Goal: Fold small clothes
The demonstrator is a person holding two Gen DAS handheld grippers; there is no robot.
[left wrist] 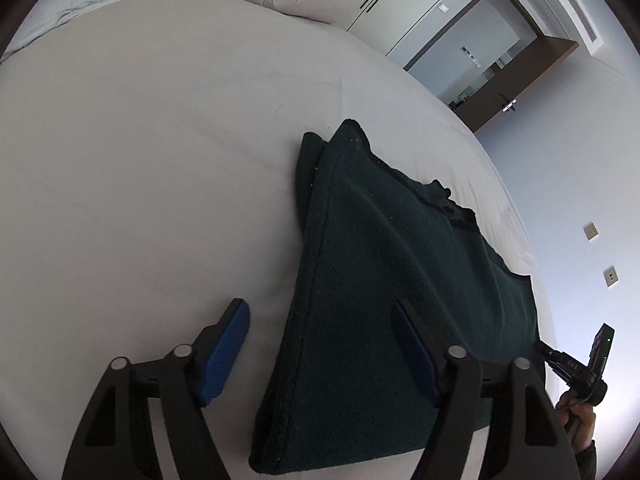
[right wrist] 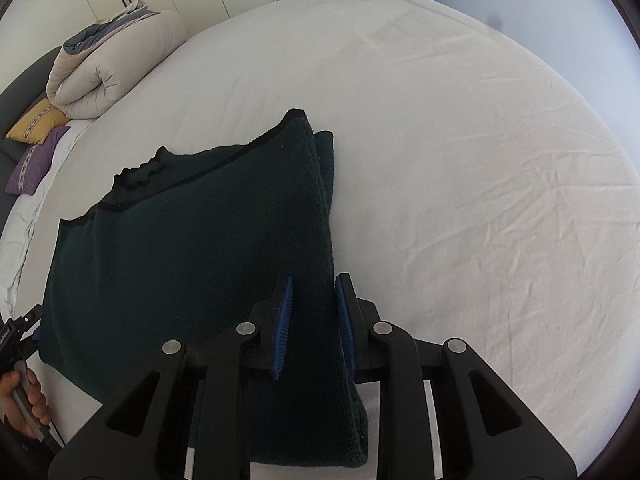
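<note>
A dark green garment [left wrist: 384, 304] of thick, fleecy knit lies folded on the pale sheet of the bed [left wrist: 140, 160]. It sits doubled over itself, with a second layer peeking out along one long side. A black trim runs along its far edge, which is uneven and bunches into a small ruffled lump near the middle. One far corner pokes up into a point. The near end lies flat, its stitched side hem straight and tidy.

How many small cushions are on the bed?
2: a yellow cushion and a purple cushion just below it, both at the bed's far left end beside the rolled duvet. Others may be hidden.
</note>
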